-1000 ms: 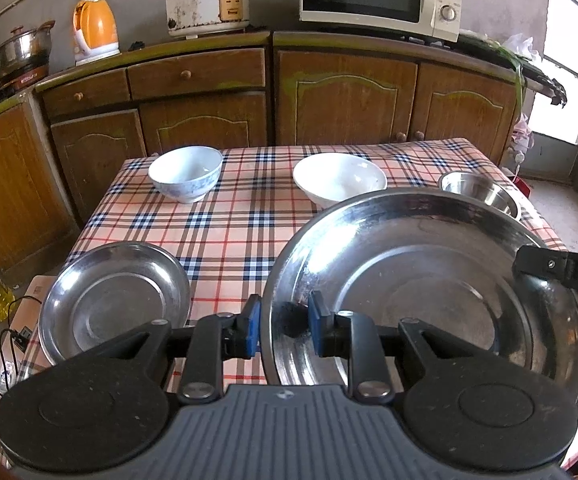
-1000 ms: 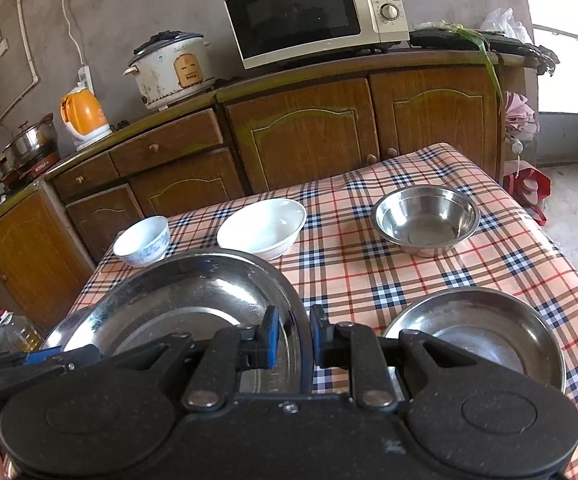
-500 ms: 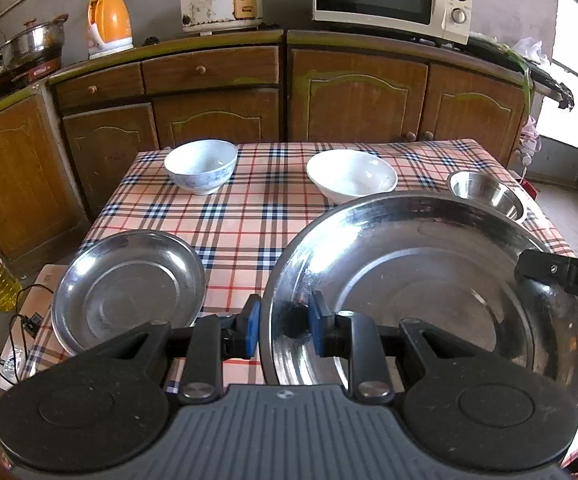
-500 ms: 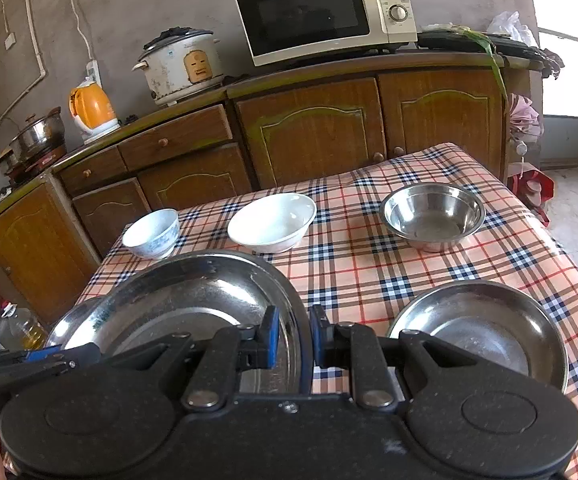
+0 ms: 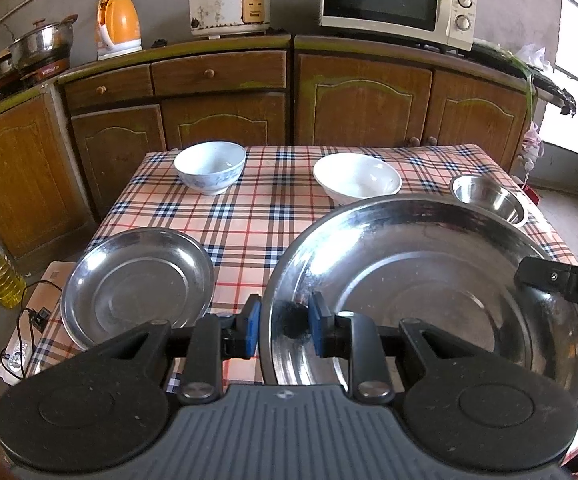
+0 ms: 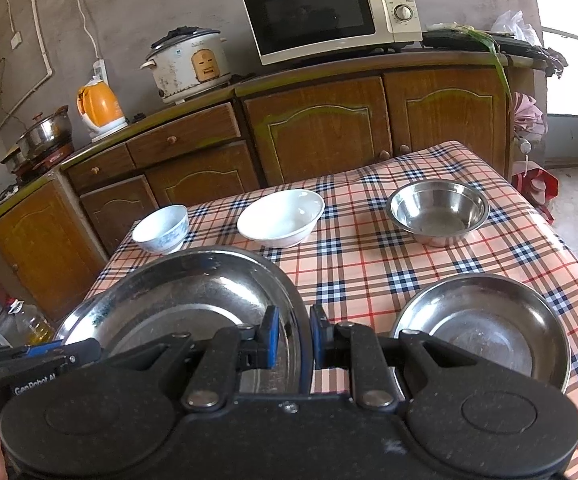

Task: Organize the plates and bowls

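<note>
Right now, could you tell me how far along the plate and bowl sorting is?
Nothing looks stacked yet. In hand: the left gripper and right gripper each clamp a rim of the big steel plate. Left: two smaller steel plates, the steel bowl, the white bowl and the patterned bowl all sit apart on the table.

Shiny steel plate, glossy white bowl, slick checked tablecloth.

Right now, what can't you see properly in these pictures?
- Tablecloth under the big steel plate, both views: the plate hides it.
- Plate's near rim, left wrist view: the left claw body covers it.
- Oil bottle, right wrist view: partly behind the plate.
- Microwave dial markings: too small.
</note>
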`<state>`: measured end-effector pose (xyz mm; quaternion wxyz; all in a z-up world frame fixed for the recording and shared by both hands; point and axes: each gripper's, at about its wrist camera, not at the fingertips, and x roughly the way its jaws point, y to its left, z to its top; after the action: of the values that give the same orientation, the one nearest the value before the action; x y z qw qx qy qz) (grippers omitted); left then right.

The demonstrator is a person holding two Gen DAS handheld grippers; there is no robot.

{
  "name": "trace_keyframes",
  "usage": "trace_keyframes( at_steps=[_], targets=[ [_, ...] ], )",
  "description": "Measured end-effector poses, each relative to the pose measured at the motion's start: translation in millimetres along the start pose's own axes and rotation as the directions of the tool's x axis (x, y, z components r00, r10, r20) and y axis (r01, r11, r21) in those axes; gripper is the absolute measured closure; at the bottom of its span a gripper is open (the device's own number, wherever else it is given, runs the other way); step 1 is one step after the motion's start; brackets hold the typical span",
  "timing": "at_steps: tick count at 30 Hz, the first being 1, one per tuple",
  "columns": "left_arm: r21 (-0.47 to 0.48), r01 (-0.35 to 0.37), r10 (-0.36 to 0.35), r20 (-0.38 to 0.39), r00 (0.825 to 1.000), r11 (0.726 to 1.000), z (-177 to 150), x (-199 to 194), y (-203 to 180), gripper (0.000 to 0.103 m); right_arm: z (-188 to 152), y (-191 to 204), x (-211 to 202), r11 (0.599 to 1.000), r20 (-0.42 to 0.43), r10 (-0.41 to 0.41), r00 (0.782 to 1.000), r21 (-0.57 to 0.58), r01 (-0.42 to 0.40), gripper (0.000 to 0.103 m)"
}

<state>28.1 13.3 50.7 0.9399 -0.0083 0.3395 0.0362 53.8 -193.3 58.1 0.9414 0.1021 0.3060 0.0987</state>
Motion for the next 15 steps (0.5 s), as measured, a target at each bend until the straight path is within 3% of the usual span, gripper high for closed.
trace_keyframes(
  at_steps=[15],
  targets=[
    [-0.009, -0.005, 0.005, -0.012, 1.0, 1.0, -4.7, 1.0, 1.1, 0.078, -6.2, 2.1, -0.2, 1.0, -0.012, 0.008, 1.0, 0.002, -0.008, 0.08]
  ],
)
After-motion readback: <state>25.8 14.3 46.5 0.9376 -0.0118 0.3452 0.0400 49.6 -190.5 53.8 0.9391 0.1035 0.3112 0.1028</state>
